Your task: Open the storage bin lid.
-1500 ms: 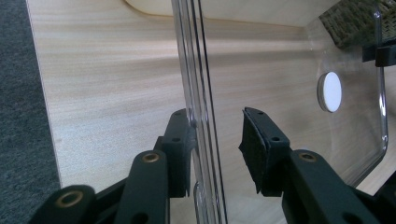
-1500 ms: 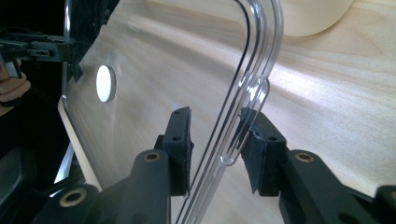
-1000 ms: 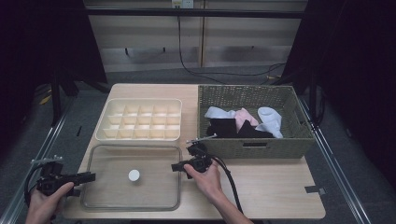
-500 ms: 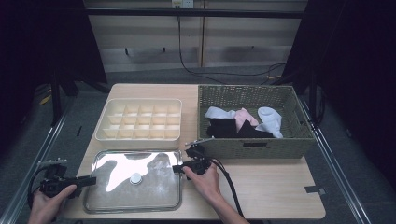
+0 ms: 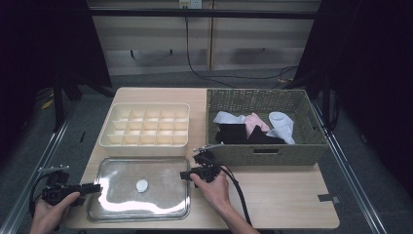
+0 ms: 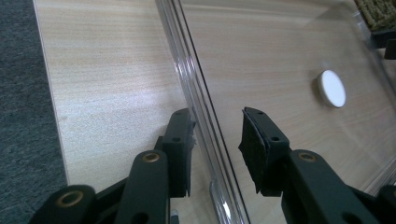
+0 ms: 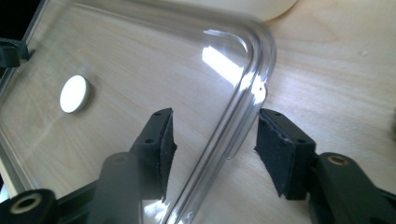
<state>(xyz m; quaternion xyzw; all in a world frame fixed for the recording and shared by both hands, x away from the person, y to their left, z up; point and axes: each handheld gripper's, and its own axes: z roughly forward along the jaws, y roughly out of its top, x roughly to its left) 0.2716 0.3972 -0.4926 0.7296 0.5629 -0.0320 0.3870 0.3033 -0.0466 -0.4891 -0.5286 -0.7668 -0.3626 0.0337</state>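
Note:
A clear plastic lid (image 5: 156, 195) with a white disc (image 5: 141, 185) at its middle lies on the front left of the wooden table (image 5: 282, 195). My left gripper (image 5: 93, 187) reaches its left edge. In the left gripper view my left gripper (image 6: 217, 149) is open, its jaws straddling the lid's rim (image 6: 196, 102), with the disc (image 6: 332, 88) beyond. My right gripper (image 5: 187, 174) is at the lid's right edge. In the right gripper view it (image 7: 219, 149) is open around the lid's rounded corner (image 7: 254, 70).
A cream compartment tray (image 5: 146, 126) stands just behind the lid. A woven basket (image 5: 263, 153) at the right holds white, pink and black cloth items (image 5: 253, 126). The right gripper's cable (image 5: 238, 190) trails over the table toward the front edge.
The lid has picked up bright glare and sits slightly nearer the front edge. The left gripper has moved right up to its left rim; the right gripper has barely shifted.

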